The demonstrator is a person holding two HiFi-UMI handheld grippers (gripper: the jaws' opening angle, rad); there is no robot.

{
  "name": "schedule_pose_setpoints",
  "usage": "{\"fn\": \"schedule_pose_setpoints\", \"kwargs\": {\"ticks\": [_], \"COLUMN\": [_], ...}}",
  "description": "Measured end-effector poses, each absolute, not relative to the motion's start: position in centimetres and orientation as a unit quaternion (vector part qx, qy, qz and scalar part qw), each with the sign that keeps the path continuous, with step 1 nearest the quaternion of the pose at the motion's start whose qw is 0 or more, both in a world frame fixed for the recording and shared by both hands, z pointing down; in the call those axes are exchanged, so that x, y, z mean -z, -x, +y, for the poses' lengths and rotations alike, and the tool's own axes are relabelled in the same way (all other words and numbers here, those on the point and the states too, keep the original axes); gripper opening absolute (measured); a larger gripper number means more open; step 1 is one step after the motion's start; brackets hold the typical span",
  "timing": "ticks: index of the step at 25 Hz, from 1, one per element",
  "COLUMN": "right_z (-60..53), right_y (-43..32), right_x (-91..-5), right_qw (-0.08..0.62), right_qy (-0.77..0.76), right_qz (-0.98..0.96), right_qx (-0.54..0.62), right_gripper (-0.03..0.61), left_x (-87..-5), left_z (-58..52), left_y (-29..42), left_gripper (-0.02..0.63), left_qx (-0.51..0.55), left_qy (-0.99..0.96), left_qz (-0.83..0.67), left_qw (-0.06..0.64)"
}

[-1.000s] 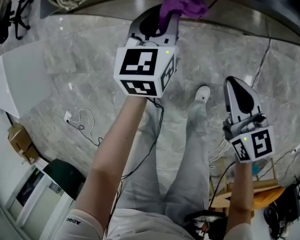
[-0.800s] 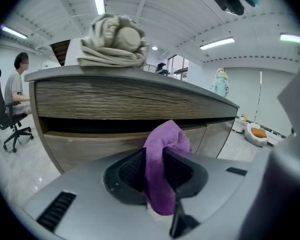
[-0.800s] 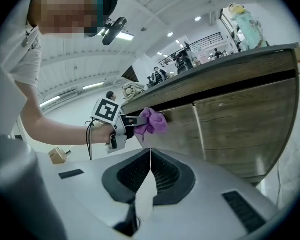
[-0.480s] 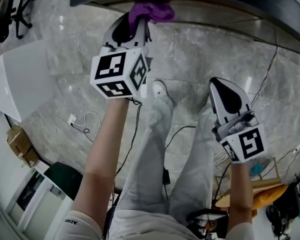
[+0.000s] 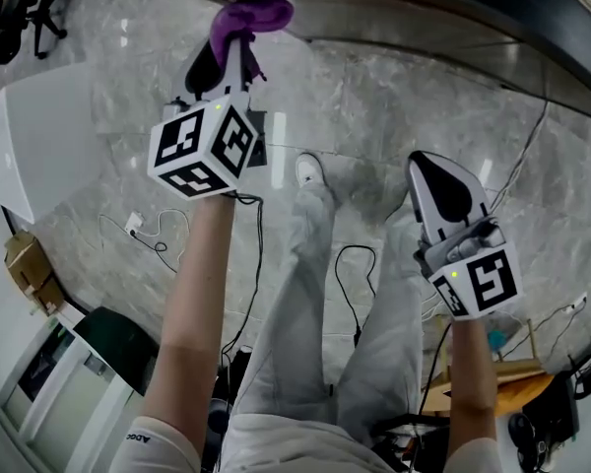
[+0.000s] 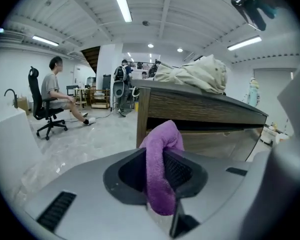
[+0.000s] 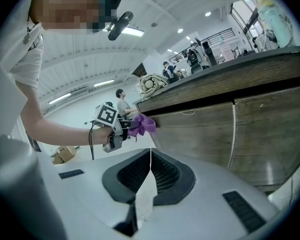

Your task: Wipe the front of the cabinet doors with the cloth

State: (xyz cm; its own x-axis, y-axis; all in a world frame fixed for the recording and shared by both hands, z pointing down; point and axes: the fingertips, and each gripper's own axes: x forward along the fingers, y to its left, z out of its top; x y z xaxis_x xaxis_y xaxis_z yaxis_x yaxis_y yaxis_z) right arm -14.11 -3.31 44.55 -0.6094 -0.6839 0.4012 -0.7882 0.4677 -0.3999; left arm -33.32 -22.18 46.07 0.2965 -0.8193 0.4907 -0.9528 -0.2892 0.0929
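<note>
Left hand-held gripper (image 5: 234,39) clamps the purple cloth (image 5: 251,14) near the cabinet (image 7: 195,129) corner, upper left of the head view, while the right hand-held gripper (image 5: 439,177) hangs closed and empty.

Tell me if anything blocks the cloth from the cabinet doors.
Nothing visible does. The purple cloth, clamped in the left tongs, faces the cabinet doors near the cabinet's corner, with only open air between.
</note>
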Motion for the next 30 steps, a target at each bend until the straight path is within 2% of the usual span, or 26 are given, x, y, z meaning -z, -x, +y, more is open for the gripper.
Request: {"fn": "schedule_pose_setpoints", "kwargs": {"ticks": [4,9,14,18,23,30], "right_z": [-1.4,1.5,3.8,4.3,4.7,2.8], "right_y": [11.0,4.7,-0.5,-3.1,-3.8,-0.5], "right_x": [-44.4,-45.5,-47.0,-48.6,-49.2,-48.7], "right_qw": [0.107,0.127,0.127,0.124,0.117,0.102], "right_qy": [-0.415,-0.427,-0.46,-0.478,-0.494,-0.508], "right_qz": [-0.86,-0.849,-0.826,-0.813,-0.802,-0.796], "right_qx": [-0.277,-0.284,-0.299,-0.308,-0.316,-0.313], "right_gripper": [0.026,0.026,0.026,0.026,0.026,0.027], "left_x": [-47.0,-50.0,-52.8,-54.7,-55.7,-55.9], "left_z": [-18.3,-14.3,-13.0,-14.3,-16.2,-18.1], "left_y": [28.2,17.8,8.0,3.4,3.6,11.0], "left_gripper": [0.088,0.087,0.087,0.087,0.088,0.088], "left_qx": [-0.166,-0.16,-0.185,-0.211,-0.228,-0.242], "left_qy": [-0.793,-0.808,-0.841,-0.852,-0.843,-0.827], "left_qz": [-0.548,-0.506,-0.442,-0.418,-0.426,-0.449], "left_qw": [0.209,0.256,0.25,0.233,0.237,0.238]}}
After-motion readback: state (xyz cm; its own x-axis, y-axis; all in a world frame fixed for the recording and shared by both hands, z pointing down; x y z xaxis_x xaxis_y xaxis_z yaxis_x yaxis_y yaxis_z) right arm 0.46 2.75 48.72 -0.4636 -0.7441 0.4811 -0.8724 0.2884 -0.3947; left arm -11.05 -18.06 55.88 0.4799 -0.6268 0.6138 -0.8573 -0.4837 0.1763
